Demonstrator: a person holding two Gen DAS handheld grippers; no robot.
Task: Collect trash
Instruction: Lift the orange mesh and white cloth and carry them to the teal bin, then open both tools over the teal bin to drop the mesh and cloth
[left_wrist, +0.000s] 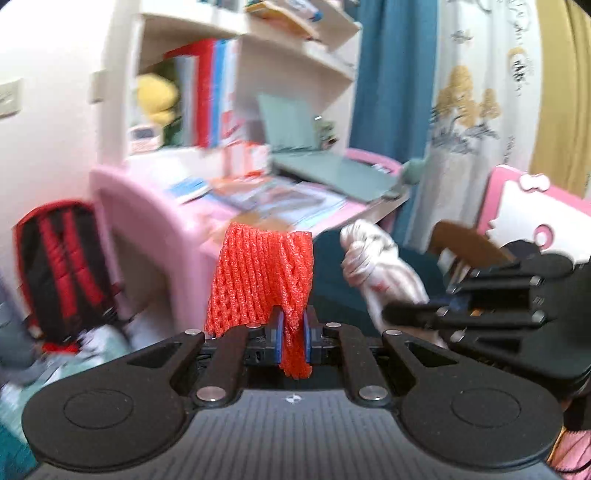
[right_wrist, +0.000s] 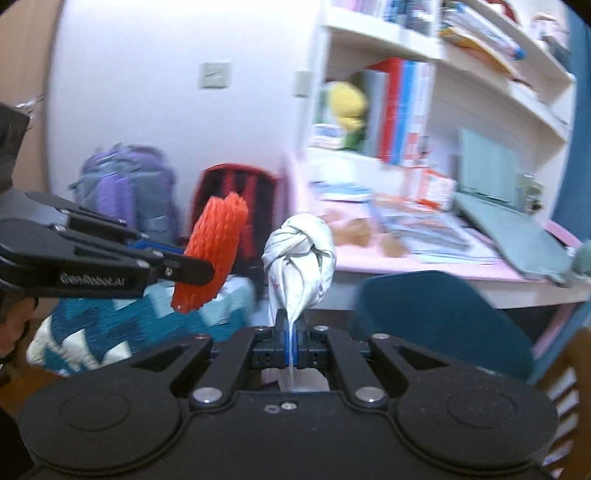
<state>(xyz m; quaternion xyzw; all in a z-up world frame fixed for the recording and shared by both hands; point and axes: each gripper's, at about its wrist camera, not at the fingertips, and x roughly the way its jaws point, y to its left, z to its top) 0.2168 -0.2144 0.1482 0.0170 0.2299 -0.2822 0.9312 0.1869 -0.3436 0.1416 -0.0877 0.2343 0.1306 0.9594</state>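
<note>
Here, two pieces of trash are seen held up in front of a cluttered pink desk (left_wrist: 155, 206). In the left wrist view, at the lower centre of the frame, the left gripper (left_wrist: 291, 334) is closed narrowly on an orange-red foam net sleeve (left_wrist: 262, 280); its blue pads (left_wrist: 279, 332) are pressed against a pinched strip of the mesh, a short tail of which hangs out below them. Above the pads the sleeve fans out into a wide, ribbed, open-weave sheet with a flat top edge, slightly sagging to the left. In the right wrist view the same sleeve is seen edge-on at centre left, folded into a narrow curved shape. The right gripper (right_wrist: 291, 345), at the lower centre of its own view, is closed almost fully on a white knotted plastic bag (right_wrist: 301, 258): a thin twisted neck is clamped between the pads, and above it the bag swells into a crumpled bundle topped by a tight knot, with faint reddish marks on its surface. In the left wrist view this bag is visible at centre right, beside the net and apart from it. Behind both items, blurred, a red and black backpack (right_wrist: 236, 192) is seen at centre left of the right wrist view, and a dark blue chair (right_wrist: 443, 317) at lower right.
</note>
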